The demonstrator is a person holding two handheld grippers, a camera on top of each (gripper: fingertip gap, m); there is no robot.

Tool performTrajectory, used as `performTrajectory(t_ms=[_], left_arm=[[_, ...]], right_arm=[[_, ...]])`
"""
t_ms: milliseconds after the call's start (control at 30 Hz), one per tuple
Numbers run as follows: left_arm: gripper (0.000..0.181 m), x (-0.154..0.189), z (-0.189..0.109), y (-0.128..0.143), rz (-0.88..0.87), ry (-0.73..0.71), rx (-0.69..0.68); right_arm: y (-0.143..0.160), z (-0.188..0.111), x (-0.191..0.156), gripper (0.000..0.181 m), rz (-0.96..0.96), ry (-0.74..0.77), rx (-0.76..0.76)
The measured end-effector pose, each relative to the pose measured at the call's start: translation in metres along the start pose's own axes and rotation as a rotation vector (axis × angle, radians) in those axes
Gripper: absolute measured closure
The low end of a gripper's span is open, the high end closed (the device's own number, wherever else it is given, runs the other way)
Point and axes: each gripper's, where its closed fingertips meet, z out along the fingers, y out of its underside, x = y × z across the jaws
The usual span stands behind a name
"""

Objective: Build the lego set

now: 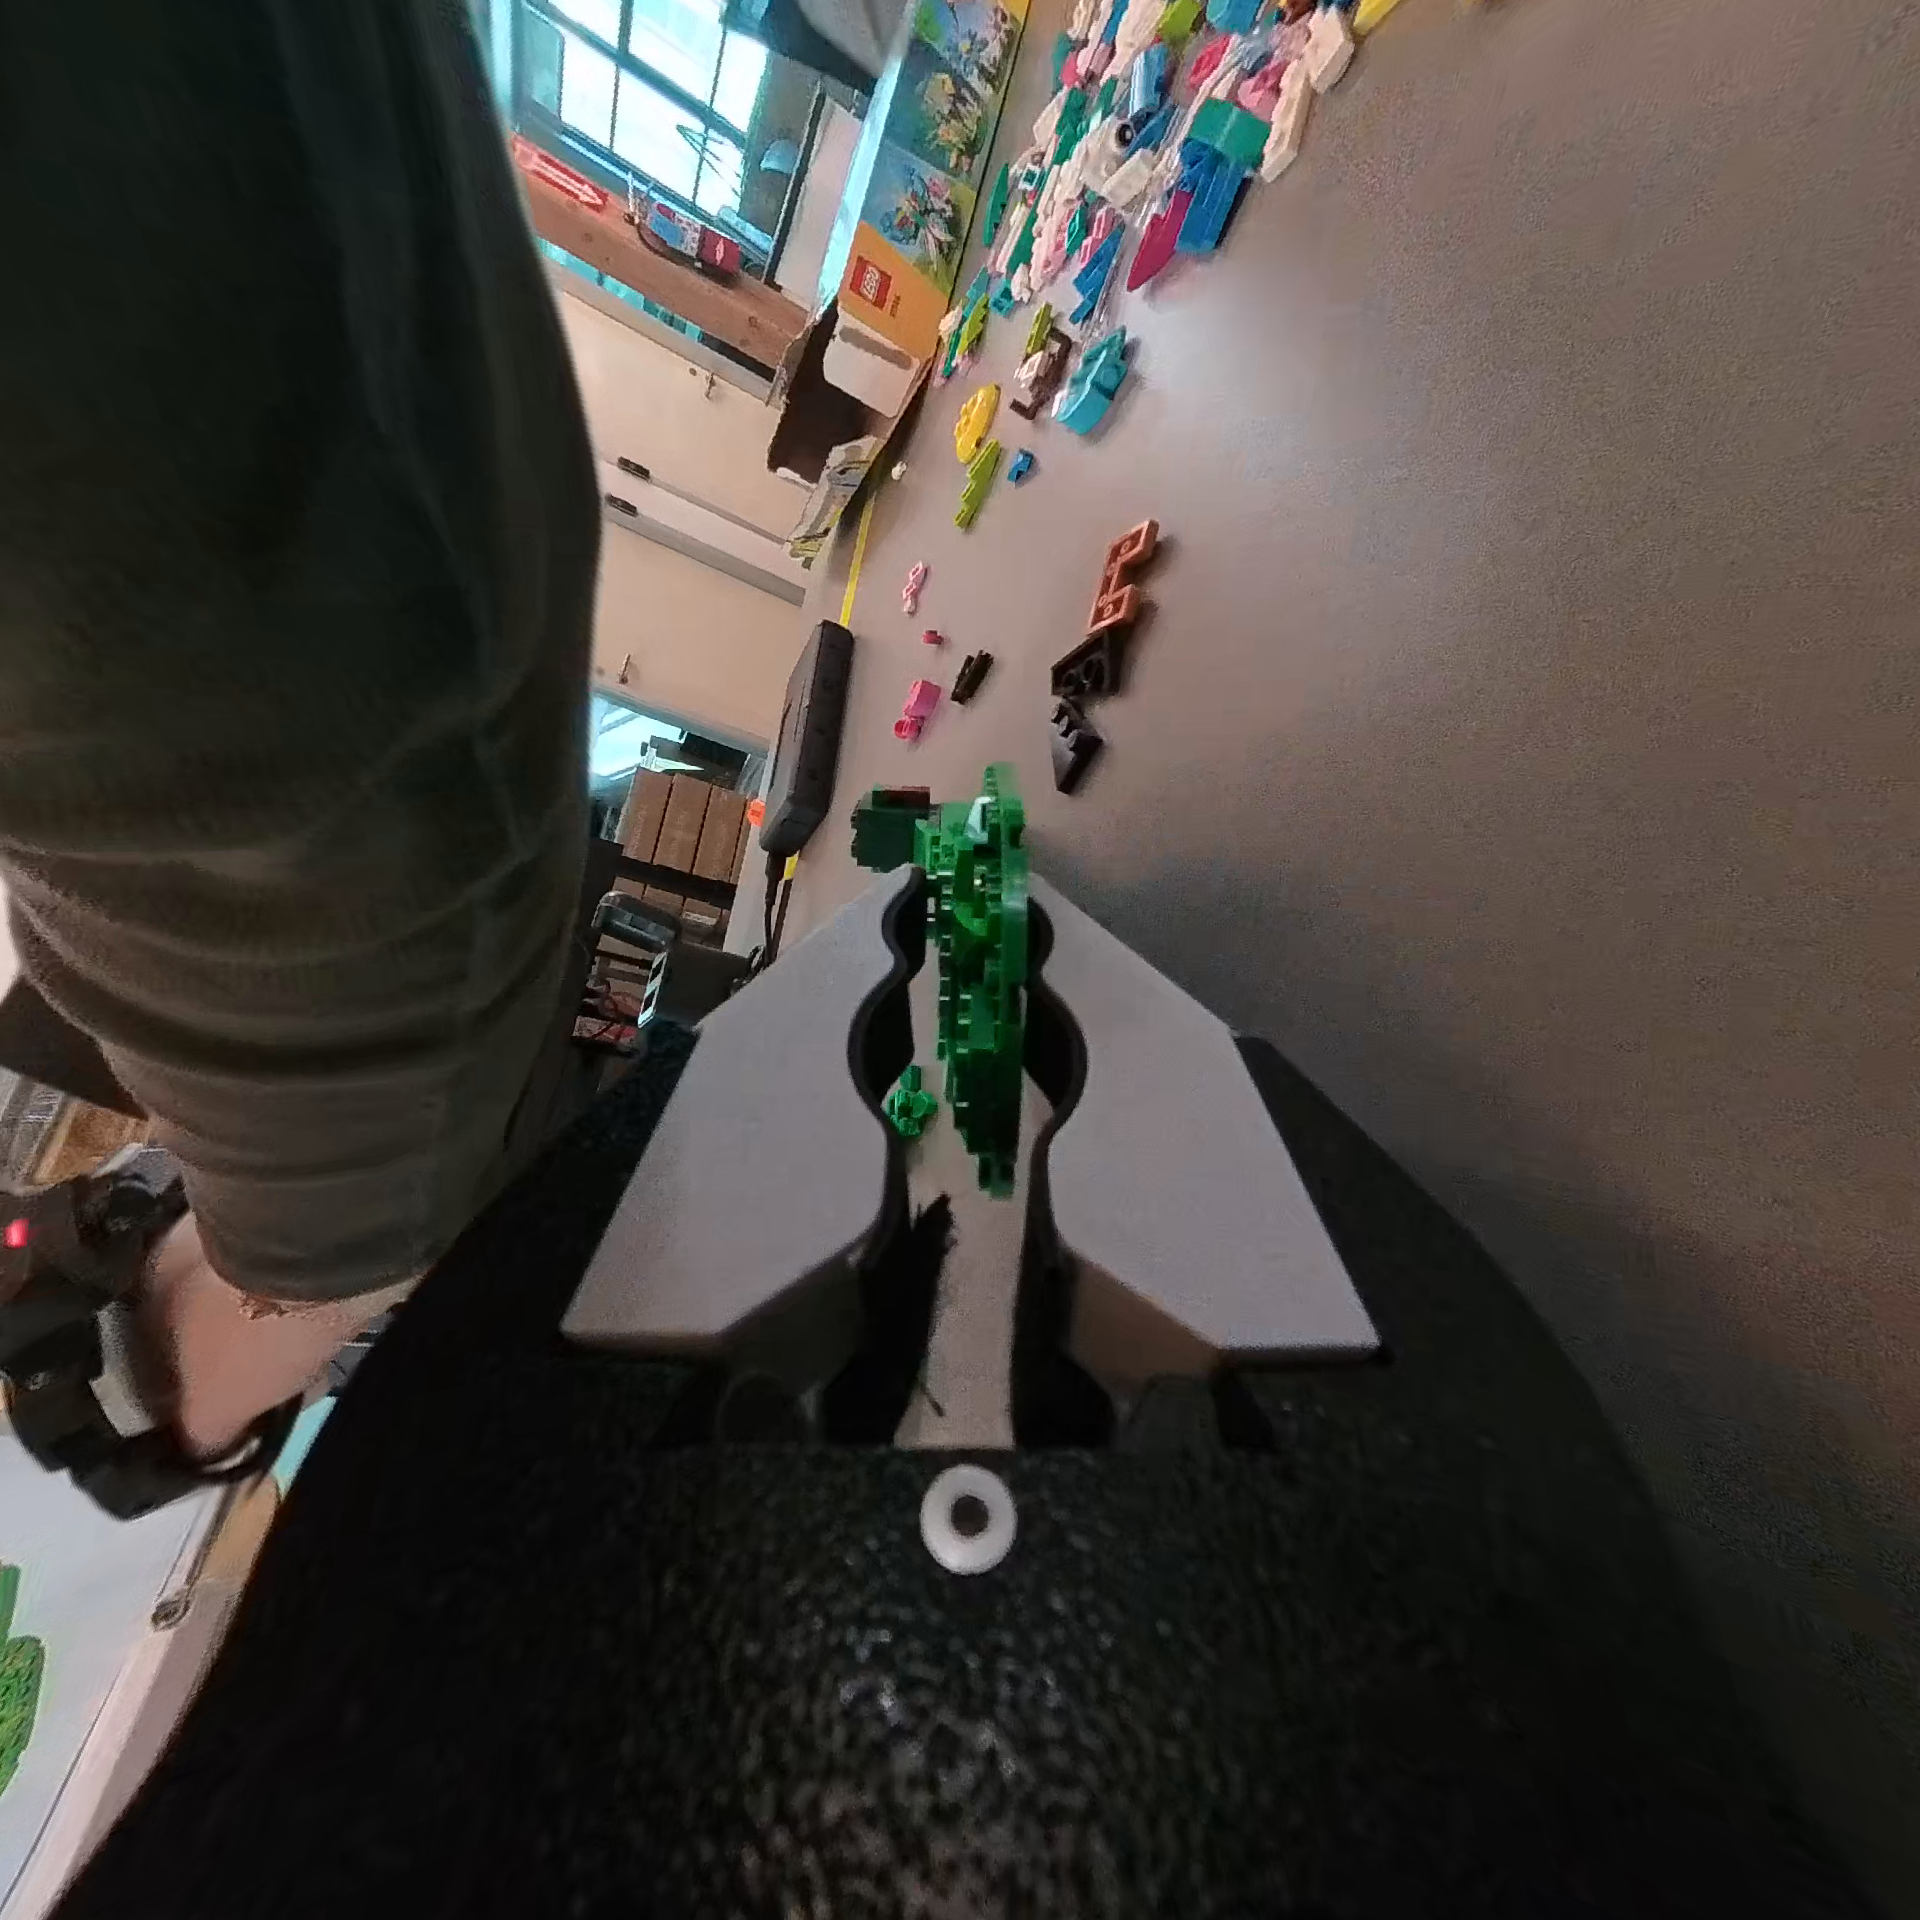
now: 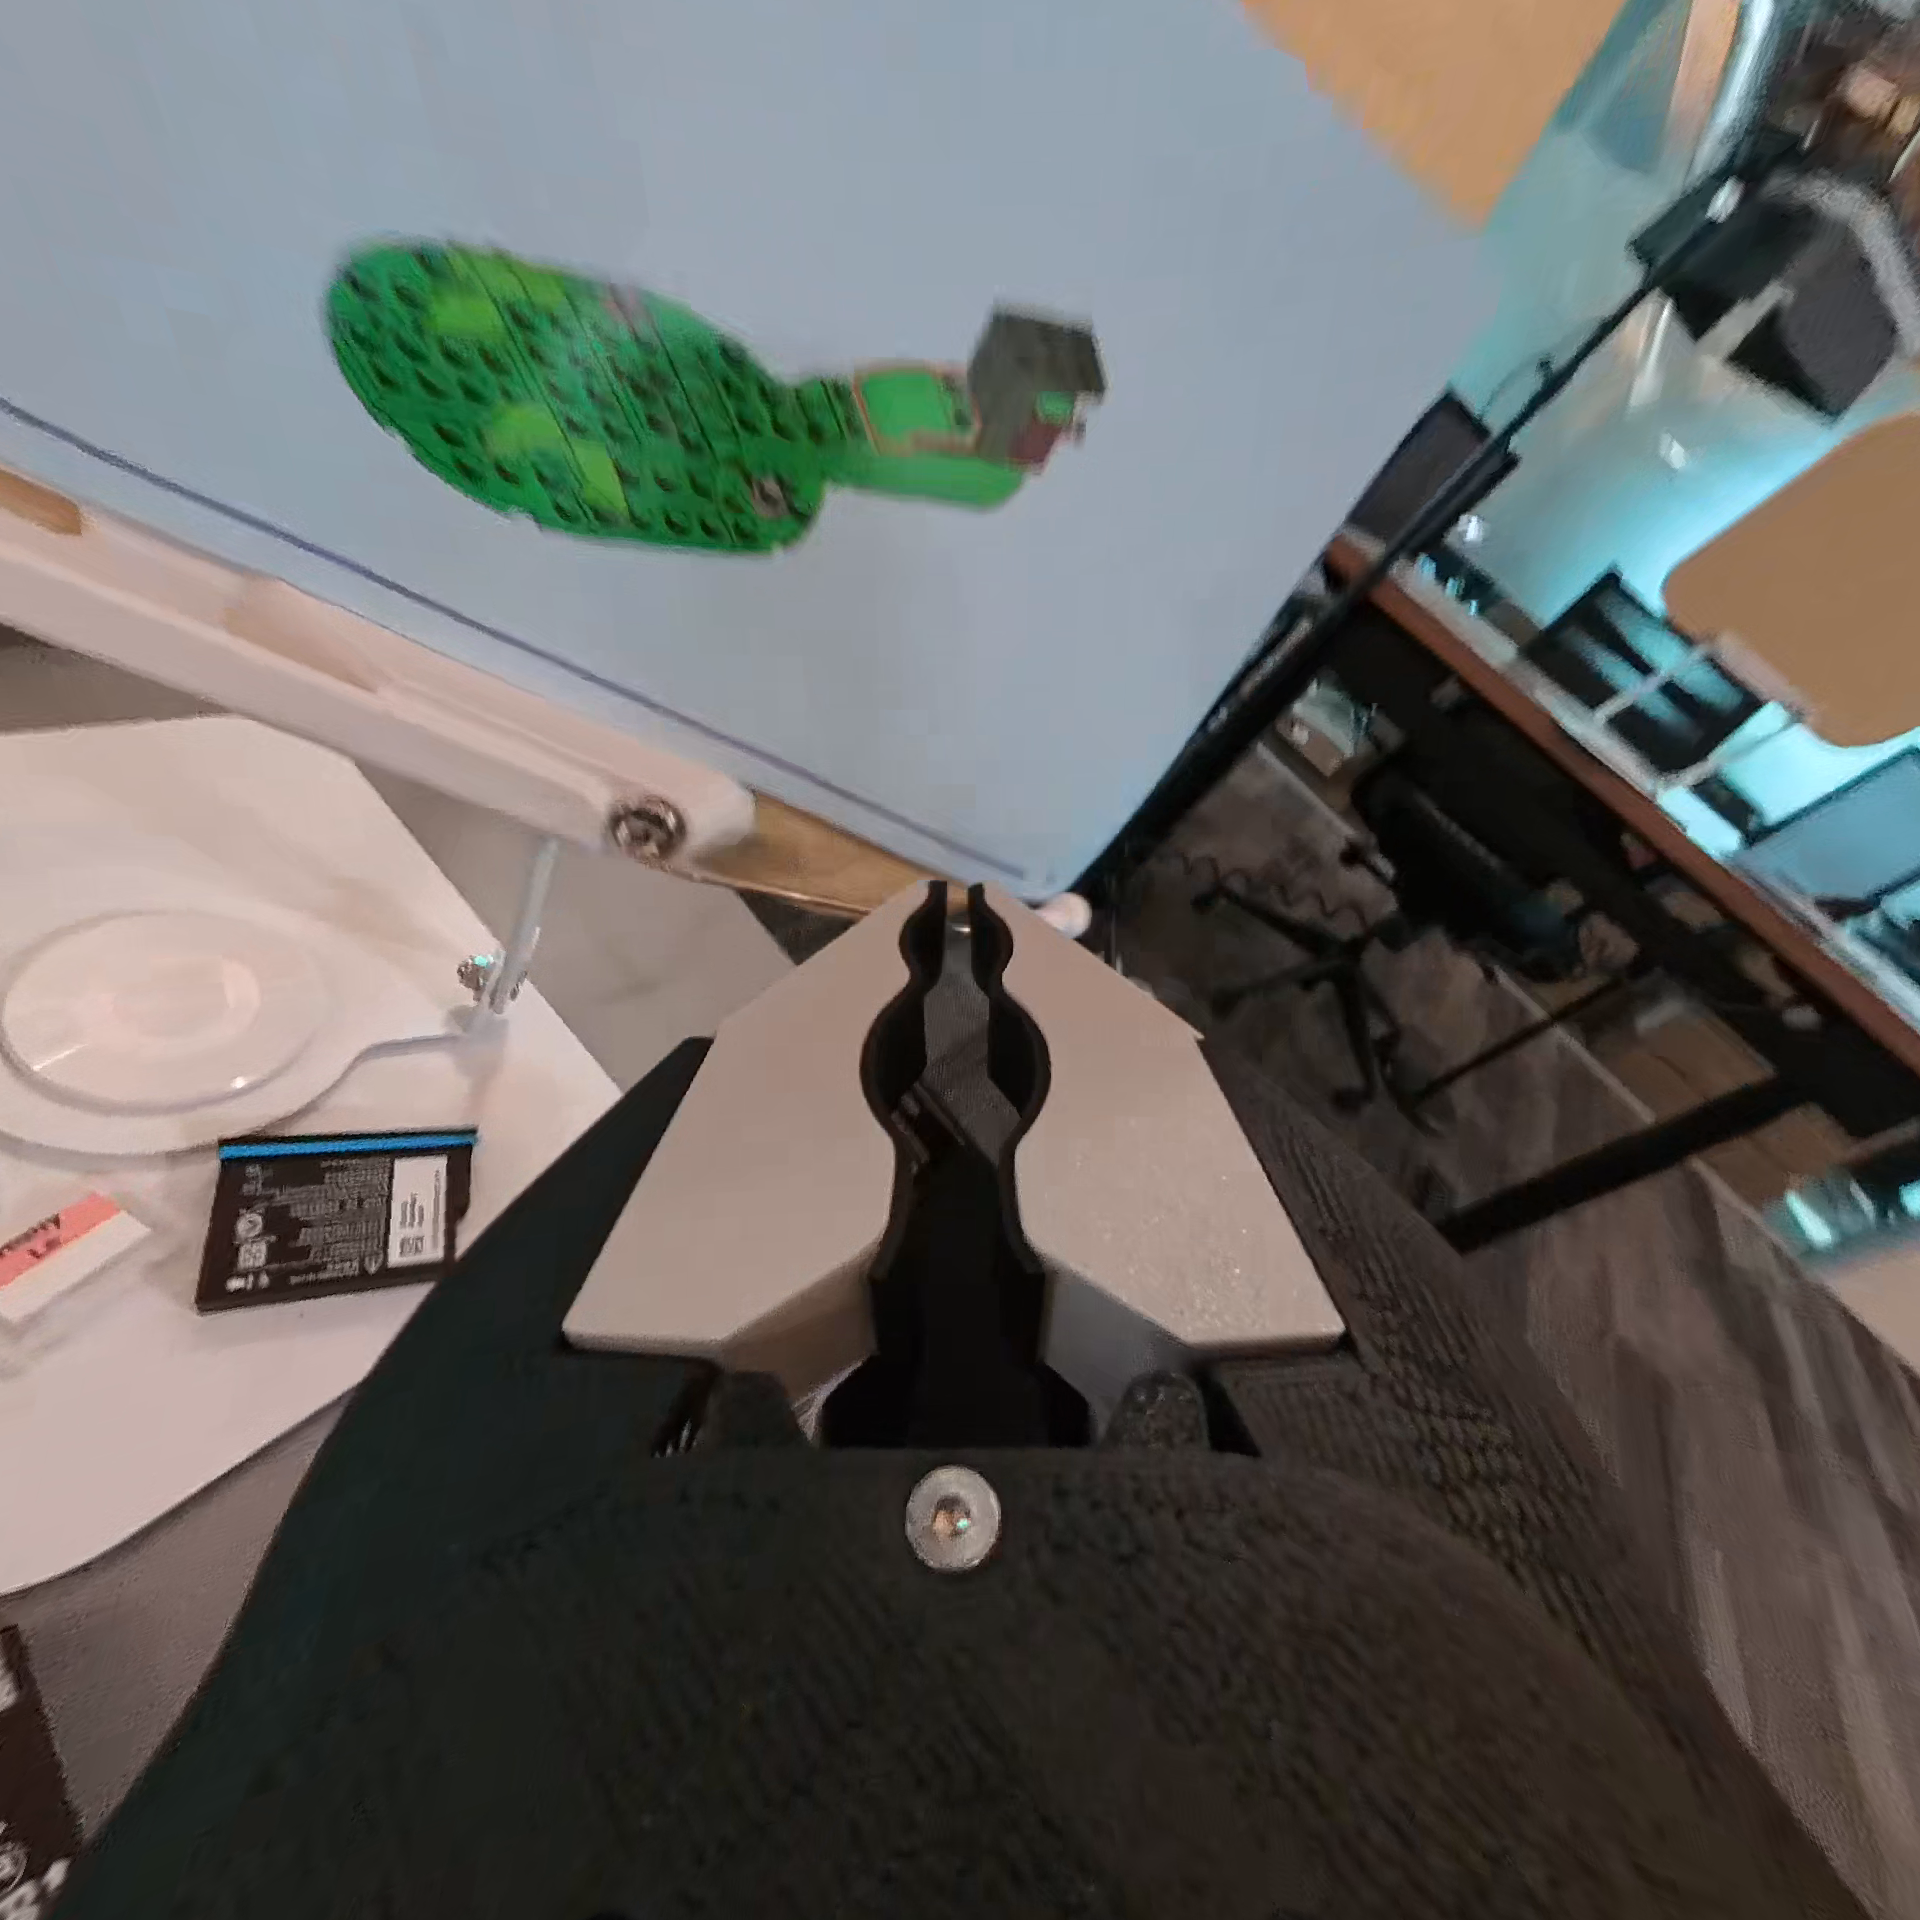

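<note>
**Operator:** Assembly status: I hold the green plate assembly edge-on in the left gripper, jaws clenched on it, lifted off the grey desk. A darker green block sits at its far end. One small green piece lies just beside it.

**Supervisor:** Right side?

**Operator:** The right gripper is nearly closed and grasps nothing; only a narrow gap shows at the tips. It faces the instruction page, which pictures the same green shape.

**Supervisor:** Current step?

**Operator:** By my judgement, consulting the page between placements. The next move calls for choosing a part from the loose brick pile or the brown pieces farther along the desk, opening the right jaws, then pressing studs squarely while the left holds steady.
</note>
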Motion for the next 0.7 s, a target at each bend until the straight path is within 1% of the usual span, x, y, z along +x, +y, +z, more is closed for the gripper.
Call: performTrajectory(t_ms=[67, 133, 167, 233, 300, 367, 467, 600, 700], left_arm=[[0.169, 0.0, 0.0, 0.0, 0.0, 0.0, 0.0], [0.168, 0.0, 0.0, 0.0, 0.0, 0.0, 0.001], [0.169, 0.0, 0.0, 0.0, 0.0, 0.0, 0.001], [0.168, 0.0, 0.0, 0.0, -0.002, 0.0, 0.002], [0.168, 0.0, 0.0, 0.0, -0.004, 0.001, 0.002], [0.168, 0.0, 0.0, 0.0, -0.004, 0.001, 0.003], [0.168, 0.0, 0.0, 0.0, -0.007, 0.001, 0.002], [0.168, 0.0, 0.0, 0.0, -0.01, 0.001, 0.003], [0.169, -0.001, 0.0, 0.0, -0.012, 0.001, 0.003]], right_arm=[[0.017, 0.003, -0.001, 0.18, 0.05, -0.008, -0.074], [0.024, 0.004, 0.004, 0.181, 0.155, -0.002, -0.058], [0.022, 0.003, 0.008, 0.178, 0.229, -0.005, -0.027], [0.014, 0.001, 0.016, 0.163, 0.363, -0.013, 0.067], [0.006, 0.001, 0.02, 0.144, 0.452, -0.033, 0.148], [0.001, 0.003, 0.019, 0.136, 0.515, -0.078, 0.191], [-0.005, 0.007, 0.015, 0.134, 0.588, -0.142, 0.241], [-0.004, 0.014, 0.011, 0.135, 0.666, -0.178, 0.241], [-0.003, 0.015, 0.011, 0.138, 0.673, -0.16, 0.238]])
